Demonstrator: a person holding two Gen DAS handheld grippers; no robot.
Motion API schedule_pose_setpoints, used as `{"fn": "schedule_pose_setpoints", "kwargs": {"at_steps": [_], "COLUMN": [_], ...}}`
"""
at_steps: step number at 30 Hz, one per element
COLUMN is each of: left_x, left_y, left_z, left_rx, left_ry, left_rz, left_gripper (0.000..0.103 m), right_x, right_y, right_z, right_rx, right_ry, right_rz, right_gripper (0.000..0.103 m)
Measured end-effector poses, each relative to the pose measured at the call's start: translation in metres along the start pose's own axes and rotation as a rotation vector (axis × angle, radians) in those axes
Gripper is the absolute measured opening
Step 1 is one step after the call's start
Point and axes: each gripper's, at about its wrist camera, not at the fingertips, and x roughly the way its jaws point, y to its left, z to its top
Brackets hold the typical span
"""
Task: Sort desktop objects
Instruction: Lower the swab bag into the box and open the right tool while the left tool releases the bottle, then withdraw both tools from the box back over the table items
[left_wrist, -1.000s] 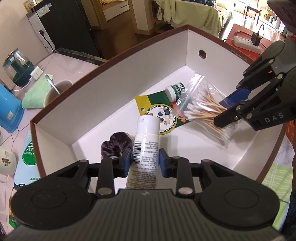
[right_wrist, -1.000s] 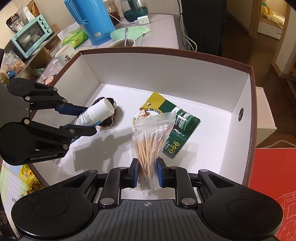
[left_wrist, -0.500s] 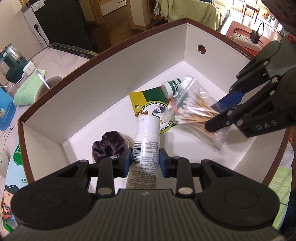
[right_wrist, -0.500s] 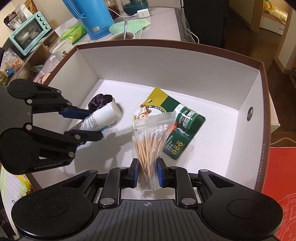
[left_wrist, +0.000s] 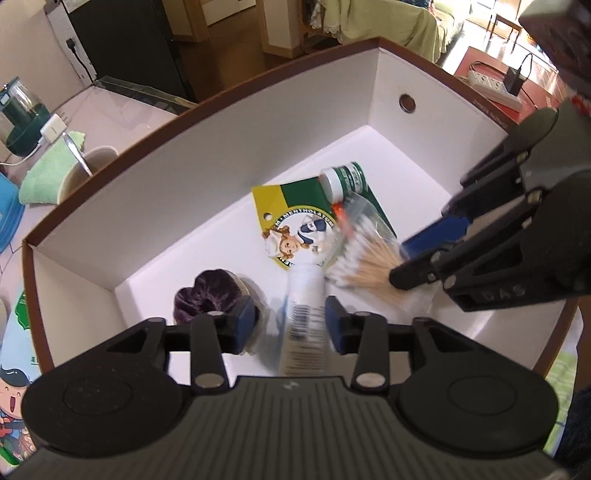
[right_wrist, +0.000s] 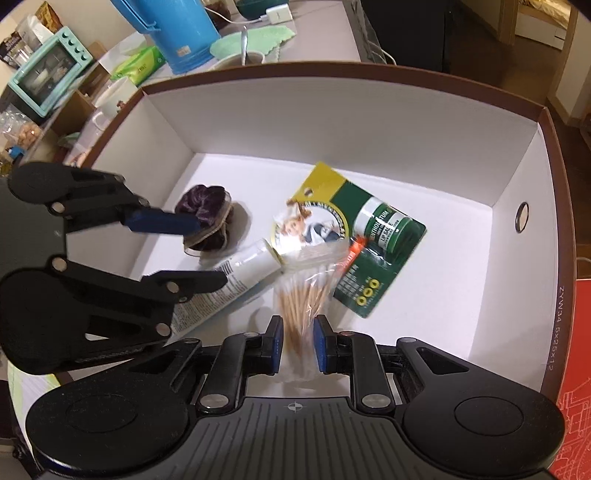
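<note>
Inside the box (right_wrist: 524, 155), the left gripper (left_wrist: 290, 326) stands wide open around the white tube (right_wrist: 236, 275), released on the floor. The right gripper (right_wrist: 297, 341) is slightly parted around the swab bag (right_wrist: 306, 280). A scrunchie (right_wrist: 205, 218) lies left, the balm card (right_wrist: 369, 236) far; open floor remains right.

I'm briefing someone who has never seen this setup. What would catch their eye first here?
Probably the big white box filling both views, with two black grippers reaching in. The left gripper, jaws open, straddles a white tube lying on the floor; the right gripper has a bag of cotton swabs between its jaws. Behind lie a green-and-yellow balm card and a purple scrunchie.
</note>
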Motion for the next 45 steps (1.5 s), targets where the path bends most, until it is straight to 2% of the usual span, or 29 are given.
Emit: {"fn": "schedule_pose_setpoints", "kwargs": {"at_steps": [8, 9, 11, 13, 18, 27, 35, 45], "left_x": [-0.005, -0.006, -0.008, -0.012, -0.02, -0.039, -0.062, -0.088], "left_y": [0.003, 0.004, 0.004, 0.004, 0.003, -0.001, -0.007, -0.021], "left_z": [-0.005, -0.005, -0.007, -0.008, -0.011, -0.018, -0.023, -0.029], "left_rx": [-0.03, -0.033, -0.041, -0.047, -0.063, -0.093, -0.124, -0.132], "left_ry": [0.009, 0.01, 0.012, 0.01, 0.011, 0.003, -0.018, -0.044], "left_rz": [0.003, 0.005, 0.009, 0.017, 0.036, 0.075, 0.118, 0.163], "left_gripper": [0.043, 0.044, 0.046, 0.05, 0.051, 0.07, 0.075, 0.079], "right_x": [0.001, 0.001, -0.003, -0.009, -0.012, -0.022, -0.033, -0.059], "right_y": [-0.003, -0.003, -0.001, 0.003, 0.004, 0.011, 0.018, 0.025], "right_z": [-0.006, -0.006, -0.008, -0.009, -0.012, -0.021, -0.031, -0.042], "right_rx": [0.022, 0.027, 0.025, 0.003, 0.024, 0.025, 0.025, 0.045], "right_ry": [0.019, 0.022, 0.005, -0.021, -0.008, -0.015, -0.044, -0.137], "right_rz": [0.016, 0.017, 0.004, 0.001, -0.016, -0.062, -0.092, -0.11], "right_gripper": [0.021, 0.04, 0.088, 0.088, 0.088, 0.088, 0.088, 0.088]}}
